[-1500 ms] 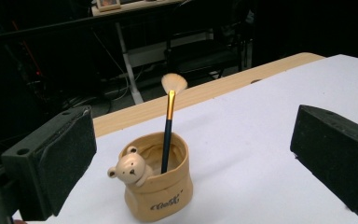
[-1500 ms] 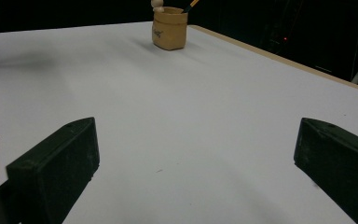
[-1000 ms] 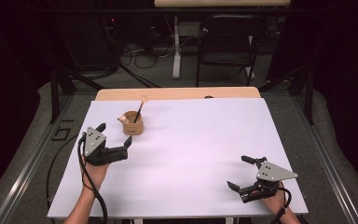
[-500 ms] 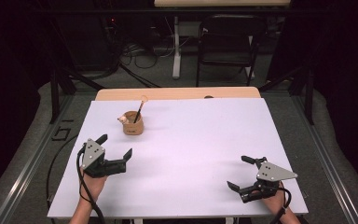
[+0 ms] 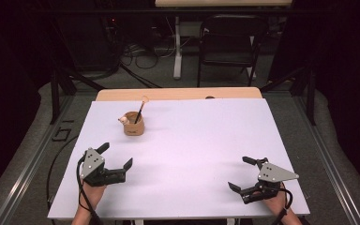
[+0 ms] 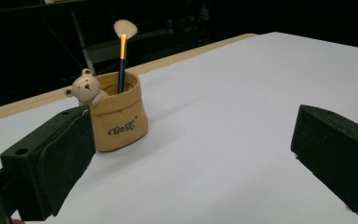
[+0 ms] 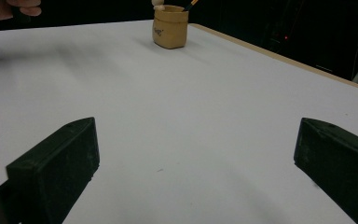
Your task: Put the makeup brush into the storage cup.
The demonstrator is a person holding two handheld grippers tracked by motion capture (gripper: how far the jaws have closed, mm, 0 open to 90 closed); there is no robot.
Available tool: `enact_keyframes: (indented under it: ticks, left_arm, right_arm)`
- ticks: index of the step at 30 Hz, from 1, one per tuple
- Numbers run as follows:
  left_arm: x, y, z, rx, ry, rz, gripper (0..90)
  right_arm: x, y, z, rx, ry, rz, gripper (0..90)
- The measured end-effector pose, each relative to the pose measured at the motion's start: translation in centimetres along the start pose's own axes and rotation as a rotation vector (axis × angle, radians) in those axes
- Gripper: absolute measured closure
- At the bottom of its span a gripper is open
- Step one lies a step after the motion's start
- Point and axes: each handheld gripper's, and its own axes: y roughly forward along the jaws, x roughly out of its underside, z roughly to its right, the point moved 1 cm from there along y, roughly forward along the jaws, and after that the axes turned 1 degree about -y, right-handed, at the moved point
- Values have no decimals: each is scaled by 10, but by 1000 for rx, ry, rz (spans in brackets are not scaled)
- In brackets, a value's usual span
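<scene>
While both tools are held low at the near edge of the white surface [image 5: 197, 154], nothing is gripped by either. The left hand-held gripper [image 5: 115, 161] is seen in the high view at the near-left part of the surface, its jaws spread wide and empty, directed toward the middle and far side. Ahead of it, well apart, stands the tan pouch-shaped holder [image 5: 134, 124], upright near the far-left part of the surface; a small bear figure [image 6: 85, 87] is perched at its rim and a brush [image 6: 122, 51] is stood inside, handle down and pale bristles up. An upright holder of this kind keeps the brush handle free above the rim, where it can be pinched from above or from the side. In the left gripper view the holder is framed just beside the left jaw rather than between the two jaws, so a turn toward it would be needed, in all likelihood, before any approach.

The right hand-held gripper [image 5: 242, 180] is held at the near-right corner, jaws likewise parted with nothing between them, well apart from the holder [image 7: 170, 26], which appears small and far off in the right gripper view. Both hands are kept low, wrists near the surface's front edge, each grey three-cornered plate facing upward. The pose is judged to be one of readiness or rest, with the left tool the better placed for the brush.
</scene>
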Motion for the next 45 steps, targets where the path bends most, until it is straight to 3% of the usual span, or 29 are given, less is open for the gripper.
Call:
enact_keyframes:
  ticks: [6, 24, 38, 45]
  left_arm:
    - [13, 0, 0, 55, -5, 14, 0]
    - [39, 6, 4, 160, 24, 11, 0]
    - [49, 9, 6, 183, 10, 1, 0]
    - [49, 13, 10, 202, 35, -17, 0]
  right_arm:
    - [0, 0, 0, 1, 0, 0, 0]
    - [0, 0, 0, -1, 0, 1, 0]
    - [0, 0, 0, -3, -3, -2, 0]
    - [1, 1, 0, -4, -2, -4, 0]
